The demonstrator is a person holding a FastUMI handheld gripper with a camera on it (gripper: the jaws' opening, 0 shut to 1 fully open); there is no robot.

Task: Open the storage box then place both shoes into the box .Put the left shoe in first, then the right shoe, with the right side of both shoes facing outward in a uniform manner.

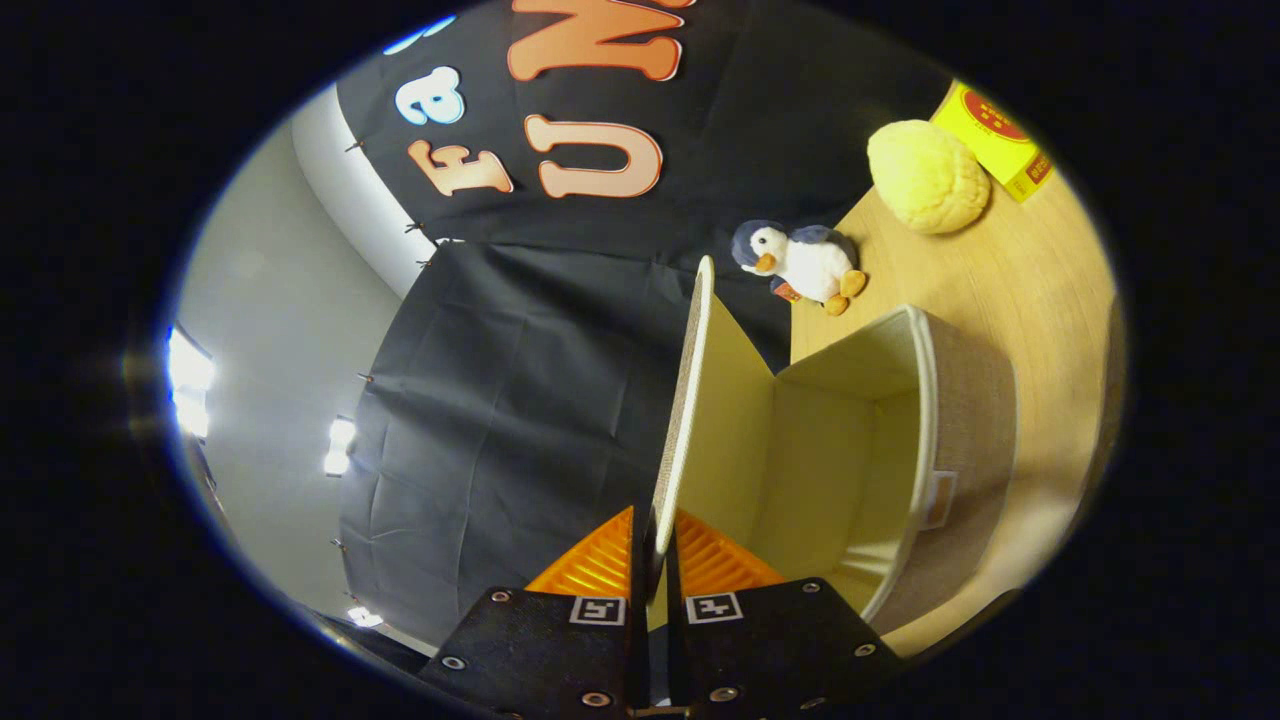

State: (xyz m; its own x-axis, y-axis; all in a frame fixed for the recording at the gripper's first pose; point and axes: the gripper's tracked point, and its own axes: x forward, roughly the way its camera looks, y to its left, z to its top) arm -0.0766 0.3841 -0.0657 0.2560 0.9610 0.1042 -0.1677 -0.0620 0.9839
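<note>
both tongs (655,560) fingers pinch the open storage box (960,420) lid (690,400).

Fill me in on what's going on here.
The hand-held gripper is shut on the lid of the storage box, pinching its edge between both fingers and holding it swung up, so the box stands open. Its pale inside looks empty, with no shoe in it yet. The view is tilted. Beyond the box, on the wooden table, sit a toy penguin, a yellow round bun-like thing and a yellow carton.
</note>
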